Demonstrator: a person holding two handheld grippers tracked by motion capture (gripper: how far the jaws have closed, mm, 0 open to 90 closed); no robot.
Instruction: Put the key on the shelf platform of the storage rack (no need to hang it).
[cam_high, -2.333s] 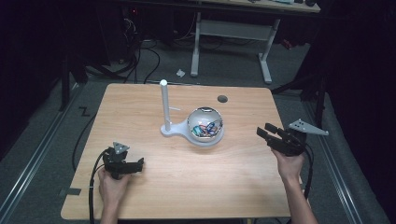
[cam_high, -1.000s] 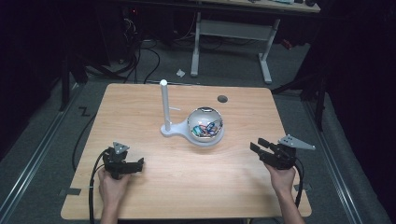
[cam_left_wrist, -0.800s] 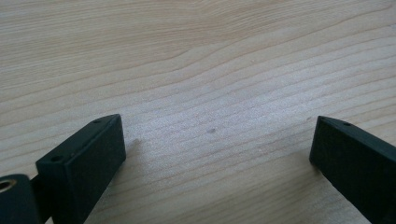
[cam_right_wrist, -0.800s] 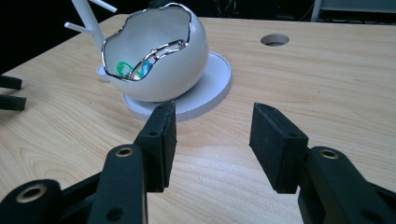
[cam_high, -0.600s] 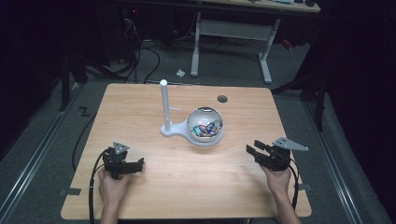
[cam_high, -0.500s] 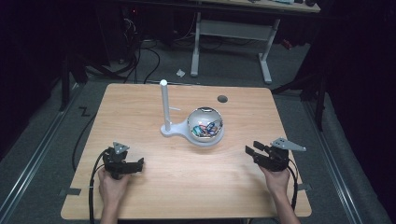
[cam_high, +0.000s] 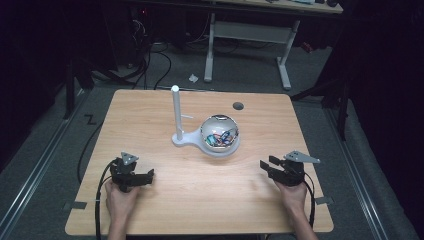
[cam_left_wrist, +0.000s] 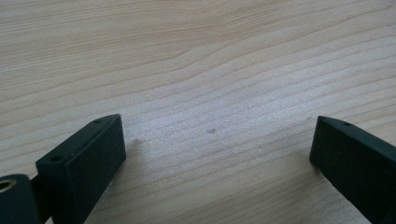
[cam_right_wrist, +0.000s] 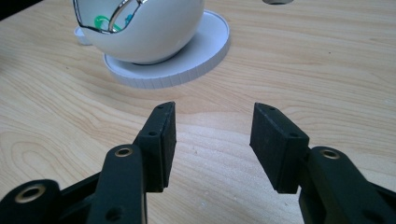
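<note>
**Two grippers rest low on the table, jaws apart, bowl between and beyond them**

Dark floor and cables surround one pale wooden table (cam_high: 200, 210) that takes up the middle of the high view; a second desk frame stands at the top of the frame. On the table sits one white bowl (cam_high: 220, 136) on a round white base, near the centre, with small coloured pieces inside that are too small to tell apart. One white upright post (cam_high: 176, 112) rises just left of the bowl, joined to the same base. One dark round hole (cam_high: 238, 106) lies in the tabletop above and right of the bowl. No writing or label can be read anywhere.

Two hands enter from the bottom edge, each with one gripper. The left gripper (cam_high: 150, 175) lies at lower left of the frame, well apart from the bowl, forearm straight up from the edge, jaws pointing right. In the left gripper view its two black jaws stand wide apart over bare wood grain, with nothing between them.

The right gripper (cam_high: 266, 165) lies at lower right, jaws pointing left and slightly up toward the bowl, near it but apart. In the right gripper view its two jaws are spread partway with only wood between them, and the bowl (cam_right_wrist: 140, 28) on its base fills the upper left of the frame.
</note>
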